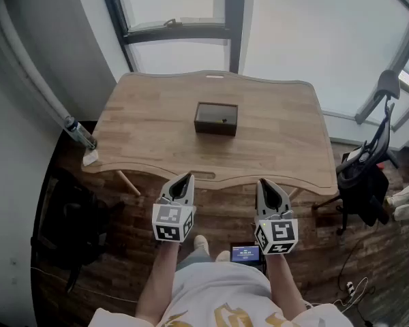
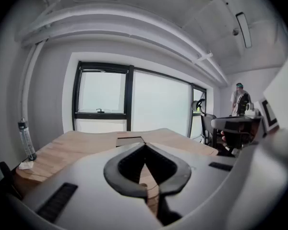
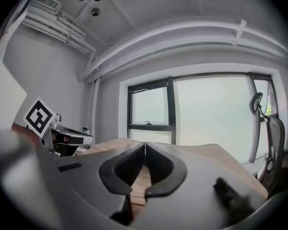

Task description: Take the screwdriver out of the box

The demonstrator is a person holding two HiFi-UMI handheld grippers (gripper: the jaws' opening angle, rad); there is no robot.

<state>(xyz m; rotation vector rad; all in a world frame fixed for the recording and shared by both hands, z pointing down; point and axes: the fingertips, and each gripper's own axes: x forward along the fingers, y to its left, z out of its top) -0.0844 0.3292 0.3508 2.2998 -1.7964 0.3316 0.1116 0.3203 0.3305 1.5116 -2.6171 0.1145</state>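
Wooden table (image 1: 279, 142): pale tabletop with wavy edges, set under a large window (image 1: 191, 5).

Office chair (image 1: 368, 176): black, standing off the tabletop's right edge.

Left gripper (image 1: 186, 177): held just short of the tabletop's near edge, jaws pressed together at the tips, nothing between them.

Right gripper (image 1: 264, 182): beside the left one, also short of the near edge, jaws likewise closed tip to tip and empty.

Box (image 1: 216, 118): dark, open-topped, in the middle of the tabletop, slightly toward the far edge, well apart from both grippers.

Bottle (image 1: 80, 133): clear, by the left edge near the near-left corner.

Screwdriver: not made out; the box's dark interior shows only a small pale speck
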